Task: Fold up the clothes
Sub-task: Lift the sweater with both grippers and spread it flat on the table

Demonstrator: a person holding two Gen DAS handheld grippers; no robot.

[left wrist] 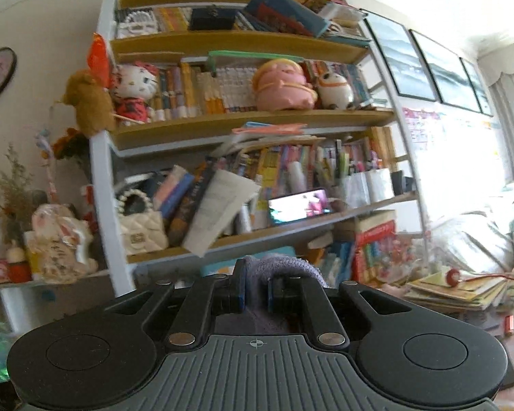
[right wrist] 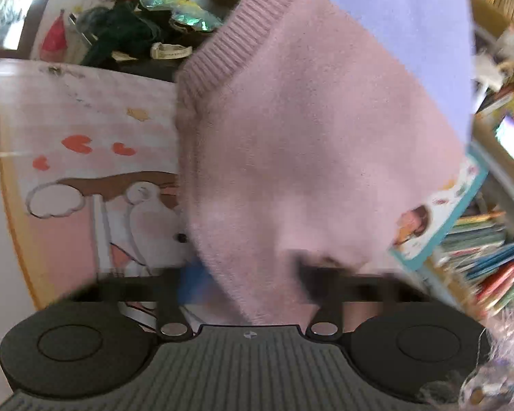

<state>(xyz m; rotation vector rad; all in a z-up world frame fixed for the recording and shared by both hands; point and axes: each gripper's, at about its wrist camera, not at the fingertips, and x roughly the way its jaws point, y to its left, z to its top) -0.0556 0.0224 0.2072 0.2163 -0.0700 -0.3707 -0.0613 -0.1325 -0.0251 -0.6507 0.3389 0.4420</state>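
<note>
Lilac knit edge of the sweater (left wrist: 274, 267) sits pinched between the narrow blue pads of the left gripper (left wrist: 255, 296), raised toward the bookshelf (left wrist: 243, 116). From the right gripper (right wrist: 250, 281), pink wool hangs ahead, ribbed hem uppermost; it seems clamped, though blurred.

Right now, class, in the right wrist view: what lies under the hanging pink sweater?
Beneath the pink sweater lies a cartoon-printed pink mat with hearts; its right part is covered. Books show at the right. The right tool is blurred under the knit, so its grip is unclear.
</note>
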